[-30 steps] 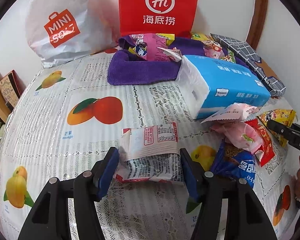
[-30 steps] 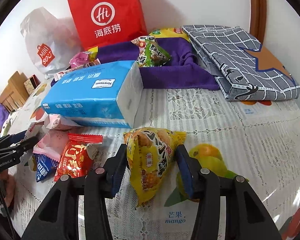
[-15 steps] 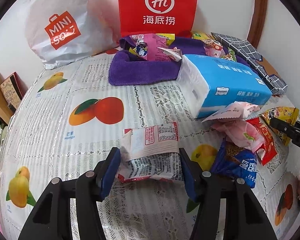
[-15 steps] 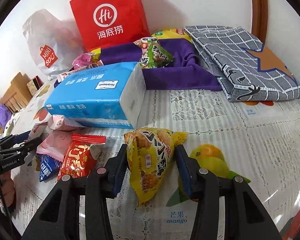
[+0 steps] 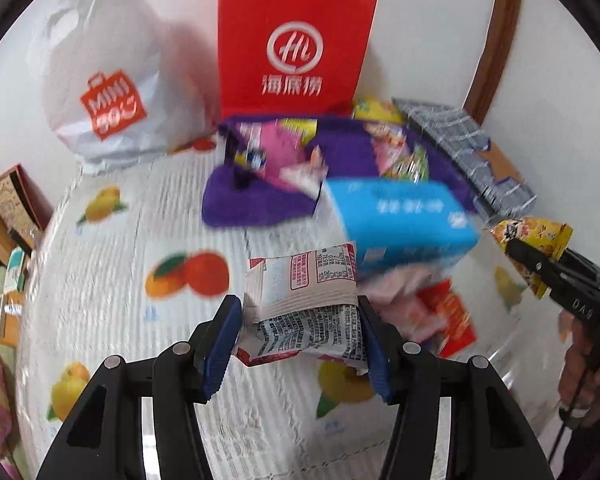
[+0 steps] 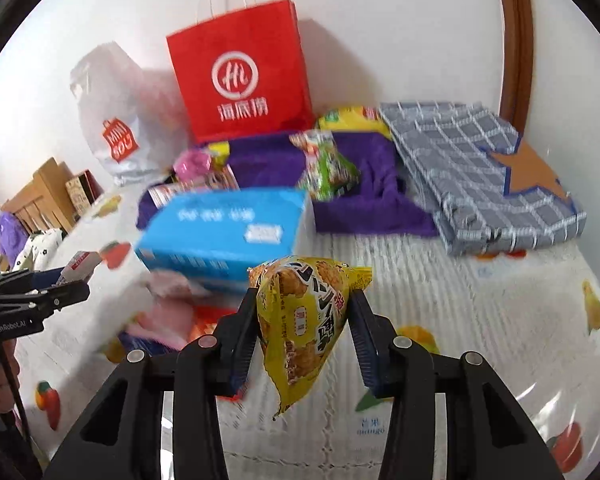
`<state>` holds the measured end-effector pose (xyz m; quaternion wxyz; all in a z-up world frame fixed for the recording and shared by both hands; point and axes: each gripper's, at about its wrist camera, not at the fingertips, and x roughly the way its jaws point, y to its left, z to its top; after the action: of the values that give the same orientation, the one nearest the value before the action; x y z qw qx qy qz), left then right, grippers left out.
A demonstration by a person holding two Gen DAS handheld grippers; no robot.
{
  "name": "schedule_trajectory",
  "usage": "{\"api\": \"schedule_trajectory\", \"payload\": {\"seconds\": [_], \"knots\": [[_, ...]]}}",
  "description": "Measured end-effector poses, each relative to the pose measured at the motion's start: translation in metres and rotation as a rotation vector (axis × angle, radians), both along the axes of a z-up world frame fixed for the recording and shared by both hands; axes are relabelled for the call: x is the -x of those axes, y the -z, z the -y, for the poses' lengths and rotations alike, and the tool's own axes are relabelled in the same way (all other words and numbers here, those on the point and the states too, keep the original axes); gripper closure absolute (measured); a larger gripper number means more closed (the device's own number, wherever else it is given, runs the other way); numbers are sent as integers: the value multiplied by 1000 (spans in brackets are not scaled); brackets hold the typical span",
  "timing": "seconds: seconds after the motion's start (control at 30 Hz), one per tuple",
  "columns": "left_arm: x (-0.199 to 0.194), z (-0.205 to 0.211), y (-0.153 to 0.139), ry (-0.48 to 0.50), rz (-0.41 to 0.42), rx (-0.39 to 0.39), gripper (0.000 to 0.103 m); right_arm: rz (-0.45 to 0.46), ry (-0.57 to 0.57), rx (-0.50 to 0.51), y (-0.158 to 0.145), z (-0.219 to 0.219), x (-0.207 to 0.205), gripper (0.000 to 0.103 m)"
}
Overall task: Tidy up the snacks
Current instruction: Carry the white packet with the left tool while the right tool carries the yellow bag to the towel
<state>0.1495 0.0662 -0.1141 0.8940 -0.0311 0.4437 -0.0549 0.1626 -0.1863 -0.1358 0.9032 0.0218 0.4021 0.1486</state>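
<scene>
My left gripper [image 5: 300, 330] is shut on a white and red snack packet [image 5: 304, 304] and holds it above the table. My right gripper [image 6: 304, 332] is shut on a yellow snack bag [image 6: 304, 320], also lifted; the bag also shows in the left wrist view [image 5: 540, 236]. A purple cloth basket [image 6: 364, 200] with several snacks [image 6: 328, 168] stands at the back, also visible in the left wrist view [image 5: 256, 204]. Loose pink and red snacks [image 5: 432, 312] lie by a blue tissue pack [image 5: 400, 224].
A red paper bag [image 5: 292, 48] and a white plastic bag [image 5: 100, 92] stand against the wall. A folded grey checked cloth [image 6: 480, 172] lies at the right. The fruit-print tablecloth [image 5: 120, 280] covers the table. Wooden furniture [image 6: 48, 192] is at the left.
Both grippers have risen from the table with their packets, and the views now look down from higher. The motion blurs the background.
</scene>
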Motion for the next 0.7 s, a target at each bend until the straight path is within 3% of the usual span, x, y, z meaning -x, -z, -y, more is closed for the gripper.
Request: {"api": "schedule_trajectory", "payload": {"seconds": [0.2, 0.33, 0.6, 0.7], "knots": [[-32, 6, -41, 23, 46, -9, 48, 49, -14, -12, -37, -15, -24, 59], [-58, 5, -59, 30, 67, -9, 49, 49, -27, -75, -51, -21, -52, 59], [-115, 1, -77, 17, 85, 27, 48, 77, -34, -40, -70, -41, -118, 60], [-139, 5, -81, 16, 98, 8, 48, 83, -31, 0, -72, -49, -139, 60]]}}
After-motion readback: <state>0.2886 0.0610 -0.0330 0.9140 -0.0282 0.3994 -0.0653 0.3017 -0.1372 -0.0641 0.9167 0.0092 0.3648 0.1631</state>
